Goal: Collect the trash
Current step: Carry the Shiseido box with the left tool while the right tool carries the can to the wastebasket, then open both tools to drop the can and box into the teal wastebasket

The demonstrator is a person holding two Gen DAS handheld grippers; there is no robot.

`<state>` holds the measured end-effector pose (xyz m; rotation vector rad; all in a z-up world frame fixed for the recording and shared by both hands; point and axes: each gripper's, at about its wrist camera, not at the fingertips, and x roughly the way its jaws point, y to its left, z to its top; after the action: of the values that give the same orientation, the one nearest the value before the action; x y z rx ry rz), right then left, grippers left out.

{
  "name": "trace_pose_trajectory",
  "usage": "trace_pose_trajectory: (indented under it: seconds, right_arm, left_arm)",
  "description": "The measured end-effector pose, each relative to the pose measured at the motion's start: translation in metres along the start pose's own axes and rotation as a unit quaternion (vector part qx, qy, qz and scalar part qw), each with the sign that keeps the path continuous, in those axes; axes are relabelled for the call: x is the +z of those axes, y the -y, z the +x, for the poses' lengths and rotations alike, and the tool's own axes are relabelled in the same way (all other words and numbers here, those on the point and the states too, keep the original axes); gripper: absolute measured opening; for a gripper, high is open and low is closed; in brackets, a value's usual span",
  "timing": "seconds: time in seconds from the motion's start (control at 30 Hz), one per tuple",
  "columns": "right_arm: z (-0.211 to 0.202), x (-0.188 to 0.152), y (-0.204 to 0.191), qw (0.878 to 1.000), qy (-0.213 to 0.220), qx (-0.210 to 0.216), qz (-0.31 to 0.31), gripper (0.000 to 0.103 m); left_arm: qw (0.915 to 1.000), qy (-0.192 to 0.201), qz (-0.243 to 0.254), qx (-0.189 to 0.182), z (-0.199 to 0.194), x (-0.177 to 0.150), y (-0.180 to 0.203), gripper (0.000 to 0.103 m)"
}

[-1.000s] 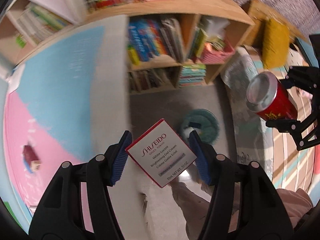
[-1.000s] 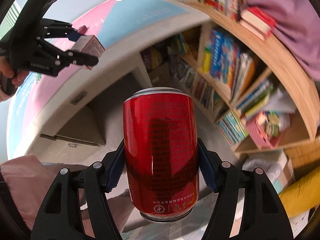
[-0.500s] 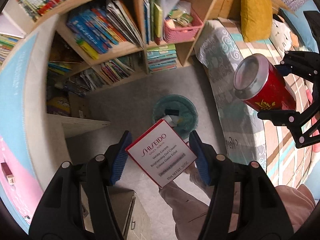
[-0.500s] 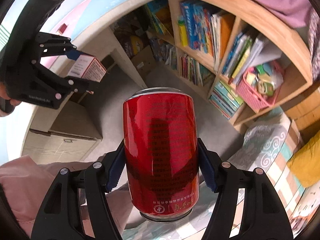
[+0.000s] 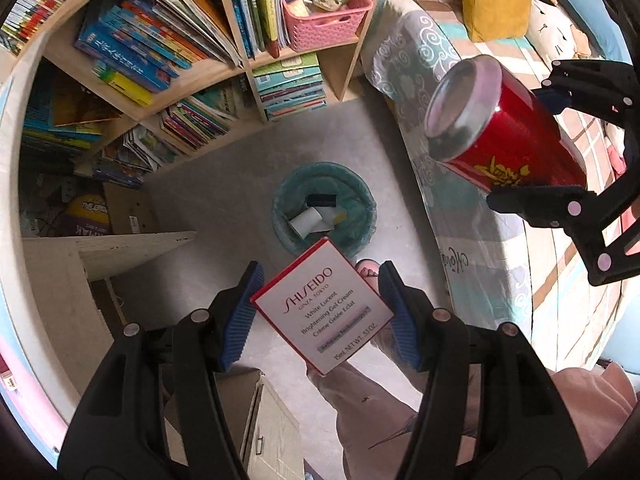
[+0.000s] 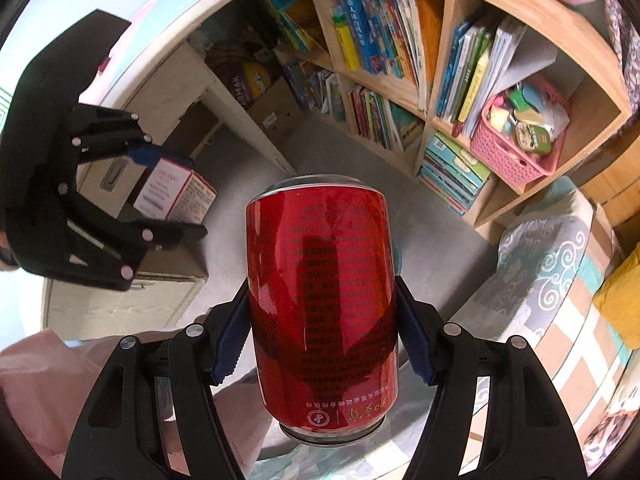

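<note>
My left gripper [image 5: 320, 312] is shut on a small white and red Shiseido box [image 5: 322, 304], held high above the floor. A teal-lined trash bin [image 5: 324, 210] with a few scraps inside stands on the grey floor just beyond the box. My right gripper [image 6: 322, 328] is shut on a red drink can [image 6: 322, 300]. In the left wrist view the can [image 5: 508, 128] hangs to the upper right, off to the side of the bin. In the right wrist view the box [image 6: 174, 190] and left gripper show at left.
A wooden bookshelf [image 5: 224, 68] full of books, with a pink basket [image 5: 326, 20], stands behind the bin. A bed with patterned cover [image 5: 480, 240] runs along the right. A pale desk with drawers [image 5: 120, 248] is at left. The person's legs and foot [image 5: 368, 270] are below.
Both grippers have swung away from the desk top and tilted down toward the floor. The trash bin has come nearer and more central under the box. Both grips are unchanged.
</note>
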<state>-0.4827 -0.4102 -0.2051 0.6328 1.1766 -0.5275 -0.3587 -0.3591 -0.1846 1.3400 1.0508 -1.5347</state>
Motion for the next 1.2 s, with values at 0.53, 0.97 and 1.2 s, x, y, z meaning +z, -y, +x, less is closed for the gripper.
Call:
trace_pose_trajectory:
  seconds: [0.53,0.97,1.2]
  right_arm:
    - [0.023,-0.007,0.017,1.000,-0.012,0.008,0.023,0.067]
    - [0.041,-0.010,0.024,0.999,-0.020,0.018,0.032,0.067]
    - [0.043,-0.005,0.027,0.999,-0.017,0.033,0.033,0.073]
  left_arm:
    - [0.9996,-0.019,0.019,-0.013,0.030,0.016,0.019,0.057]
    - [0.9990,-0.031,0.030,-0.011,0.050,0.023,0.021,0.057]
    - [0.9988,-0.028,0.041,-0.001,0.052,0.026,0.021,0.076]
